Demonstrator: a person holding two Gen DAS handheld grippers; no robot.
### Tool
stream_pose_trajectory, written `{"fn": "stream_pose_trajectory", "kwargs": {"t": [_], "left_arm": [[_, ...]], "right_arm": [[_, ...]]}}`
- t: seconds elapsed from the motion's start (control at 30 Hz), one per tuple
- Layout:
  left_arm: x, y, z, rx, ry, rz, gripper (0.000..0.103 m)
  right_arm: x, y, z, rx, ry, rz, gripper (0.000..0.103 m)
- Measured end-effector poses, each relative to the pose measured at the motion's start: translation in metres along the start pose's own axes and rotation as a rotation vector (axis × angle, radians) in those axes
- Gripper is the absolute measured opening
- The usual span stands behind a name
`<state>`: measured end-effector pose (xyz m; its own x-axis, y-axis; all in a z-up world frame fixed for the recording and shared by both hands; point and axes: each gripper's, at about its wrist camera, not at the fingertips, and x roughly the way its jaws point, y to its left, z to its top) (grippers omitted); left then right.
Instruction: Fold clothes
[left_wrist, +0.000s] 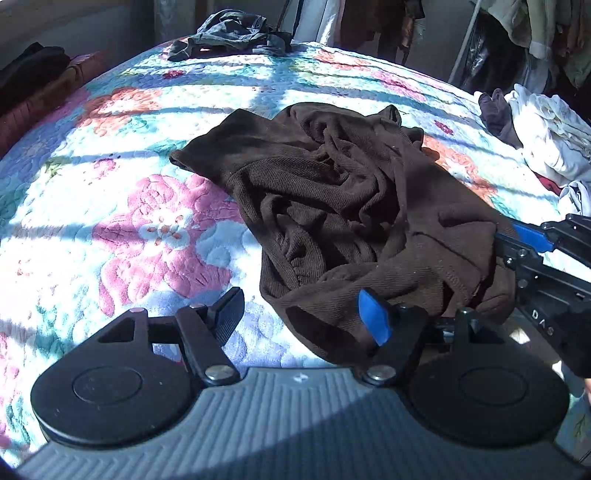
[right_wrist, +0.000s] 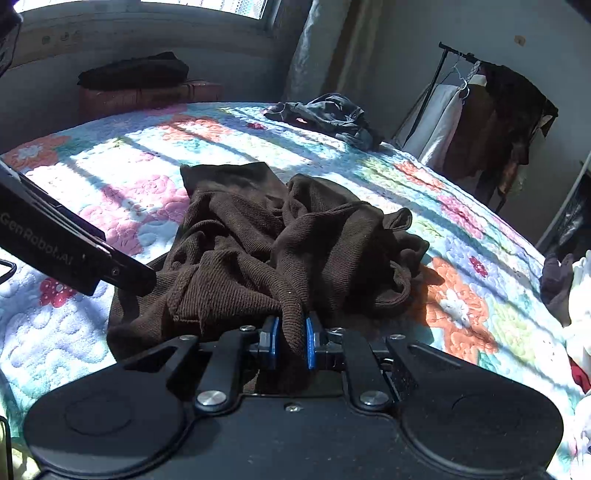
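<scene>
Garment: a brown knit garment (left_wrist: 332, 206) lies crumpled in a heap on the floral quilt (left_wrist: 110, 184) of the bed, near its middle and close to the near edge.
Right claw (right_wrist: 291, 339): closed on a fold of the garment's near edge; brown cloth is pinched between the two blue pads.
Left claw (left_wrist: 303, 314): jaws spread apart, nothing between them; the right-hand pad touches or overlaps the garment's near hem, the other sits over bare quilt.
Key relation: the heap lies straight ahead of both claws, its long axis running away from them toward the far side of the bed. The left claw is beside the hem but has not taken it.
Judgement: the next move likely calls for the left claw to grip the hem apart from the right grip, so the cloth can be drawn flat.
Open room: bare quilt to the left and beyond the heap.
Obstructions: a pile of white laundry (left_wrist: 554, 140) at the right edge; a grey garment (left_wrist: 229, 33) at the far end.
</scene>
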<state>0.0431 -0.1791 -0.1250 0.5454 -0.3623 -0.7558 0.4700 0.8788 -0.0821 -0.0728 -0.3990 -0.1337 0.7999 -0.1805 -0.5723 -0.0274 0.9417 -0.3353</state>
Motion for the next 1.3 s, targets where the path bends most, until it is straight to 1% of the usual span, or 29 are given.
{"fn": "stream_pose_trajectory", "kwargs": {"t": [0.03, 0.07, 0.1, 0.13, 0.2, 0.23, 0.27, 0.3, 0.37, 0.4, 0.47, 0.5, 0.53, 0.57, 0.6, 0.7, 0.73, 0.77, 0.8, 0.83, 0.87, 0.9, 0.93, 0.97, 1.0, 1.03, 1.1, 1.2, 1.3], "left_arm": [[0.001, -0.007, -0.003, 0.064, -0.017, 0.058, 0.063], [0.004, -0.01, -0.005, 0.094, -0.012, 0.081, 0.063], [0.007, -0.012, -0.006, 0.122, -0.005, 0.103, 0.062], [0.006, -0.011, -0.006, 0.104, 0.001, 0.081, 0.061], [0.005, -0.007, -0.006, 0.063, 0.012, 0.033, 0.061], [0.004, -0.006, -0.006, 0.043, 0.017, 0.009, 0.061], [0.002, -0.007, -0.006, 0.05, 0.013, 0.007, 0.061], [0.0, -0.009, -0.005, 0.063, 0.003, 0.012, 0.061], [-0.003, -0.013, -0.002, 0.086, -0.02, 0.011, 0.061], [-0.005, -0.016, -0.001, 0.086, -0.027, -0.001, 0.061], [-0.008, -0.02, 0.004, 0.079, -0.038, -0.029, 0.061], [-0.009, -0.022, 0.006, 0.071, -0.04, -0.043, 0.061], [-0.01, -0.024, 0.008, 0.066, -0.038, -0.055, 0.061], [-0.011, -0.027, 0.01, 0.064, -0.036, -0.069, 0.061], [-0.012, -0.03, 0.012, 0.068, -0.035, -0.081, 0.061], [-0.017, -0.039, 0.014, 0.092, -0.04, -0.08, 0.061], [-0.018, -0.041, 0.014, 0.098, -0.042, -0.076, 0.061], [-0.019, -0.043, 0.013, 0.101, -0.04, -0.071, 0.061], [-0.021, -0.046, 0.013, 0.106, -0.035, -0.059, 0.061], [-0.023, -0.048, 0.013, 0.112, -0.026, -0.05, 0.061], [-0.026, -0.049, 0.013, 0.115, -0.022, -0.051, 0.061], [-0.029, -0.05, 0.013, 0.118, -0.019, -0.053, 0.061], [-0.033, -0.052, 0.013, 0.125, -0.021, -0.054, 0.061], [-0.037, -0.054, 0.013, 0.136, -0.028, -0.049, 0.061], [-0.04, -0.056, 0.014, 0.143, -0.034, -0.039, 0.062], [-0.043, -0.057, 0.014, 0.149, -0.039, -0.03, 0.062], [-0.046, -0.059, 0.015, 0.137, -0.042, -0.03, 0.062], [-0.05, -0.066, 0.013, 0.12, -0.039, -0.053, 0.062], [-0.05, -0.076, 0.008, 0.139, -0.03, -0.045, 0.062]], "right_arm": [[-0.009, -0.008, -0.006, -0.005, -0.021, -0.059, 0.015], [-0.014, -0.016, -0.014, 0.002, -0.025, -0.112, 0.015], [-0.016, -0.03, -0.026, 0.035, 0.001, -0.161, 0.015], [-0.016, -0.043, -0.039, 0.087, 0.047, -0.183, 0.015], [-0.014, -0.064, -0.062, 0.223, 0.124, -0.162, 0.014], [-0.012, -0.074, -0.074, 0.313, 0.163, -0.138, 0.004], [-0.01, -0.081, -0.085, 0.391, 0.193, -0.117, 0.004], [-0.01, -0.083, -0.093, 0.437, 0.203, -0.103, 0.004], [-0.008, -0.081, -0.096, 0.457, 0.203, -0.085, 0.005], [-0.008, -0.079, -0.094, 0.451, 0.195, -0.081, 0.005], [-0.015, -0.077, -0.083, 0.45, 0.158, -0.078, 0.011], [-0.019, -0.077, -0.078, 0.456, 0.135, -0.075, 0.011], [-0.023, -0.078, -0.073, 0.47, 0.11, -0.066, 0.015], [-0.026, -0.079, -0.067, 0.487, 0.086, -0.049, 0.022], [-0.029, -0.08, -0.063, 0.503, 0.063, -0.03, 0.025], [-0.031, -0.073, -0.056, 0.503, 0.022, 0.043, 0.044], [-0.028, -0.07, -0.055, 0.488, 0.024, 0.072, 0.057], [-0.019, -0.063, -0.055, 0.434, 0.068, 0.115, 0.075], [-0.006, -0.053, -0.055, 0.338, 0.146, 0.148, 0.077], [0.005, -0.041, -0.056, 0.221, 0.192, 0.123, 0.056], [0.012, -0.032, -0.059, 0.136, 0.196, 0.042, 0.024], [0.012, -0.032, -0.061, 0.139, 0.193, 0.014, 0.019], [0.011, -0.037, -0.06, 0.175, 0.192, 0.019, 0.018], [0.004, -0.046, -0.059, 0.238, 0.172, 0.031, 0.013], [-0.004, -0.057, -0.058, 0.313, 0.142, 0.046, 0.013], [-0.01, -0.064, -0.058, 0.353, 0.125, 0.041, 0.013], [-0.02, -0.077, -0.06, 0.385, 0.107, -0.016, 0.013], [-0.025, -0.096, -0.072, 0.415, 0.129, -0.07, 0.013], [-0.029, -0.115, -0.088, 0.445, 0.157, -0.119, 0.012]]}}
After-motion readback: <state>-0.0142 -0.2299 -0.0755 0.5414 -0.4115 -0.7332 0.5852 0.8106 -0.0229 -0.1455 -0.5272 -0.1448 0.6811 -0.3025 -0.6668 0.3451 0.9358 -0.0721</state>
